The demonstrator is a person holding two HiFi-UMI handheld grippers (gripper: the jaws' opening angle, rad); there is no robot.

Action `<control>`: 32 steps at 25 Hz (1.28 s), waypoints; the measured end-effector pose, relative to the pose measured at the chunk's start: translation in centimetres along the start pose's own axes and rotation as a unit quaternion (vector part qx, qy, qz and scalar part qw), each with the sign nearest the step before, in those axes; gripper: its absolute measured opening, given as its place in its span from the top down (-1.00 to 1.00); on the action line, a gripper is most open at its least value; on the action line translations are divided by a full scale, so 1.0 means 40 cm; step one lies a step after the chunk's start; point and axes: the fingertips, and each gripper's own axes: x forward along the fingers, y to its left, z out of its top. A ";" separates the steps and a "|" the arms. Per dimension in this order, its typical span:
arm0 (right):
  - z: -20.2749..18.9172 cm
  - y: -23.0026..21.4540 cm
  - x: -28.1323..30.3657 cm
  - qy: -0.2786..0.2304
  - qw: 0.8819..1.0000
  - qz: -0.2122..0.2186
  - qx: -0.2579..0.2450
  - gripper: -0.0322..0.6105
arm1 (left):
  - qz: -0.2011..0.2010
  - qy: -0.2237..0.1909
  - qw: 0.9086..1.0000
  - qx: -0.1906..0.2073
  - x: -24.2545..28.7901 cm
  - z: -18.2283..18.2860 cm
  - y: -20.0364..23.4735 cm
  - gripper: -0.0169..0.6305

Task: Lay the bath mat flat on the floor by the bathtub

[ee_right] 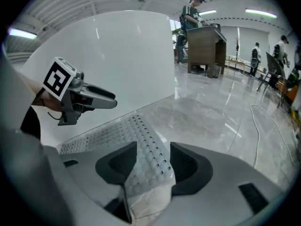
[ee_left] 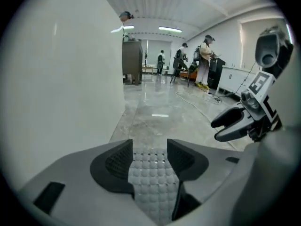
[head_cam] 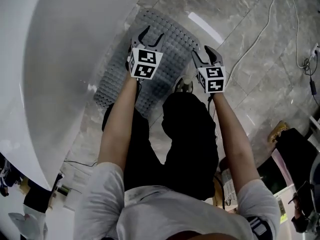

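The mat [head_cam: 165, 49], centre, is grey, patterned with a grid of raised bumps and rows of small holes. The tub [head_cam: 60, 59], at left, is plain glossy white. The floor [head_cam: 250, 24] is grey marble with pale veins. The left gripper [head_cam: 152, 34] and right gripper [head_cam: 212, 53] have black-and-white square markers on their cubes.

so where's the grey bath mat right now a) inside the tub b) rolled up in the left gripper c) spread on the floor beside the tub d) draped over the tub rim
c: the bath mat lies spread on the floor beside the bathtub, with the left gripper and right gripper open above its near edge.
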 end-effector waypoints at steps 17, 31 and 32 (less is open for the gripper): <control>0.374 0.118 -0.404 0.024 0.999 0.047 0.013 0.88 | -0.005 0.108 0.984 -0.141 -0.439 0.228 -0.094 0.91; 0.467 0.218 -0.580 0.011 0.997 0.067 0.022 0.88 | 0.019 0.088 0.979 -0.183 -0.600 0.378 -0.089 0.91; 0.474 0.232 -0.605 0.006 0.998 0.064 0.026 0.88 | 0.022 0.082 0.978 -0.191 -0.623 0.392 -0.093 0.91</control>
